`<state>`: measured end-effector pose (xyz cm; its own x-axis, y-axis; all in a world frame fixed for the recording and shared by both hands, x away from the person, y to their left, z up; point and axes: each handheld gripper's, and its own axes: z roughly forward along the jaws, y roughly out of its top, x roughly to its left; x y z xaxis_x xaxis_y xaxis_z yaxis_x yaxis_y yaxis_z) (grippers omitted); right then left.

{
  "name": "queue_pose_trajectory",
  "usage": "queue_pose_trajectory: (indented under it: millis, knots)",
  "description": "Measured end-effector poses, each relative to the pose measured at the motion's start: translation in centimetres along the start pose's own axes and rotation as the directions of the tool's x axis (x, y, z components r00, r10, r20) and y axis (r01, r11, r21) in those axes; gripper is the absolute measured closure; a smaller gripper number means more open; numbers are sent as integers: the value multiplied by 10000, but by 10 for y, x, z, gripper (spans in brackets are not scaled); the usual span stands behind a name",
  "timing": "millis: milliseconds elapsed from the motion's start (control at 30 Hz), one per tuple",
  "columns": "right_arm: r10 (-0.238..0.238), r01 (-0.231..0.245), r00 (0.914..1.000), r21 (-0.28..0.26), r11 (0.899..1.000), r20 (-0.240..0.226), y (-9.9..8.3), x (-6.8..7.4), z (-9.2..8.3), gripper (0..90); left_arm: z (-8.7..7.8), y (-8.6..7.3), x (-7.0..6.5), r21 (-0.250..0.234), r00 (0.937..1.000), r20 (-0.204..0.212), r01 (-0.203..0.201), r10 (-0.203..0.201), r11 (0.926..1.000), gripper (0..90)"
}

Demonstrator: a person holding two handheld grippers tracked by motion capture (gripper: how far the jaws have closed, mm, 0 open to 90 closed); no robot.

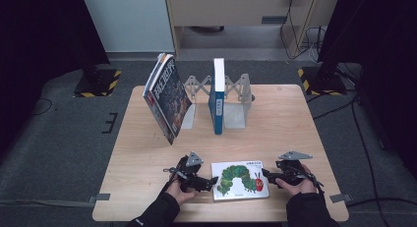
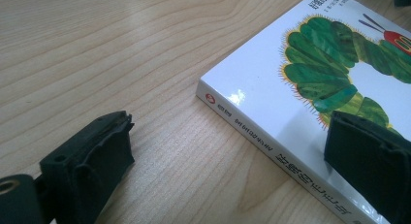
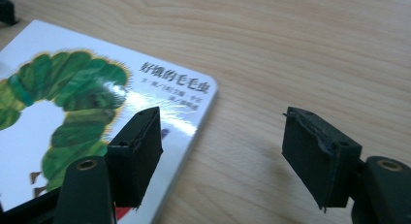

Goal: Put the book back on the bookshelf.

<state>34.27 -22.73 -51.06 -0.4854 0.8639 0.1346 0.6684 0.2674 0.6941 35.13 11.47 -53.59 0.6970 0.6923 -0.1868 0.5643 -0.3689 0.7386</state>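
At the worktop's (image 1: pixel 147 153) six o'clock, both your grippers (image 1: pixel 199 182) (image 1: pixel 275 176) gape beside the caterpillar book (image 1: pixel 240 180); its glossy cover may slip.

A picture book (image 1: pixel 240 181) lies flat on the desk (image 1: pixel 275 133) near its front edge, about midway between the left and right edges. The left gripper (image 1: pixel 212 181) sits just left of the book, at its left edge; the right gripper (image 1: pixel 266 174) sits just right of it, at its right edge. Toward the back edge stands a book rack (image 1: pixel 237 102). An upright book (image 1: pixel 218 96) stands in the rack. Left of it, a larger book (image 1: pixel 166 96) leans tilted against the rack's left end, its lower corner on the desk nearer the middle.
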Motion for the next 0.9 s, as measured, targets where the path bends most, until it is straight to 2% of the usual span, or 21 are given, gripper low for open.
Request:
queue_pose_trajectory:
  millis: [133,300,567,767,833,900]
  knots:
    - [40,-33,9993,164,9999,-373,0,7,3,301,0,0,1,-24,9999,116,101,-101,9999,12]
    - [145,-119,9965,320,9994,-818,-1,11,6,352,0,0,0,16,10000,86,6,-7,10000,5]
    - [493,-473,9924,206,9987,-1130,-1,12,8,438,1,1,-1,133,9999,61,-114,114,9998,0]
    - [712,-669,9902,395,9970,-1201,-3,11,10,475,-11,2,-1,815,9998,7,200,-201,9965,74]
    - [750,-701,9899,444,9965,-1206,-3,12,10,484,-16,1,-2,1112,9997,-260,41,-12,9938,115]
    - [710,-663,9902,433,9969,-1199,-3,11,10,491,-18,-2,-4,1172,9988,-450,-163,217,9930,127]
